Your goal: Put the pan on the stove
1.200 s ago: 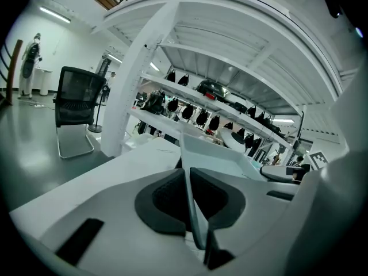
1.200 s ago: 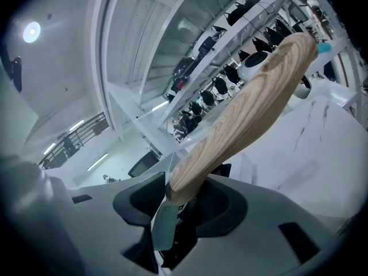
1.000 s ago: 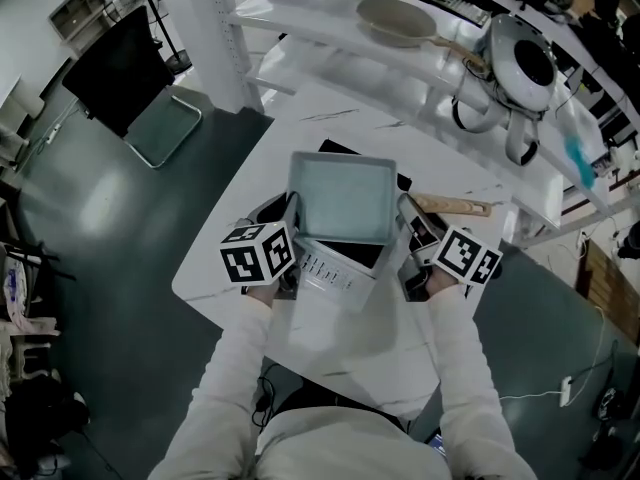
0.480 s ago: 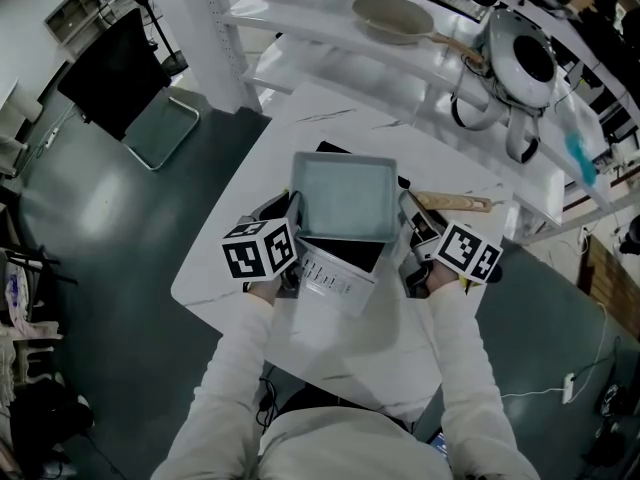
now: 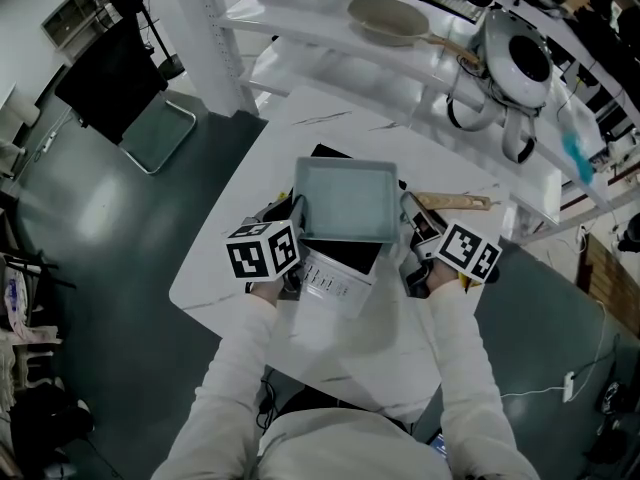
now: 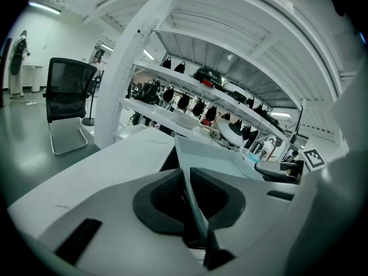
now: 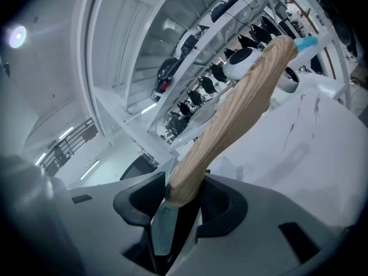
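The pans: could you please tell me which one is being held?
The square grey pan, held at its wooden handle; the round beige pan lies on the shelf.

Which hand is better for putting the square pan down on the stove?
Probably right: the right gripper is shut on the wooden handle of the pan, made for carrying. The left gripper only pinches its thin rim. The stove lies below.

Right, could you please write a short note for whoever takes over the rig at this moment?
The left tongs are shut on the rim of the pan.
The right tongs are shut on its wooden handle.
The pan is over the far part of the stove on the white table; whether it rests on the stove can't be told.
Done: pan brought over the stove.
Left: probably centre it, set it down, release both.
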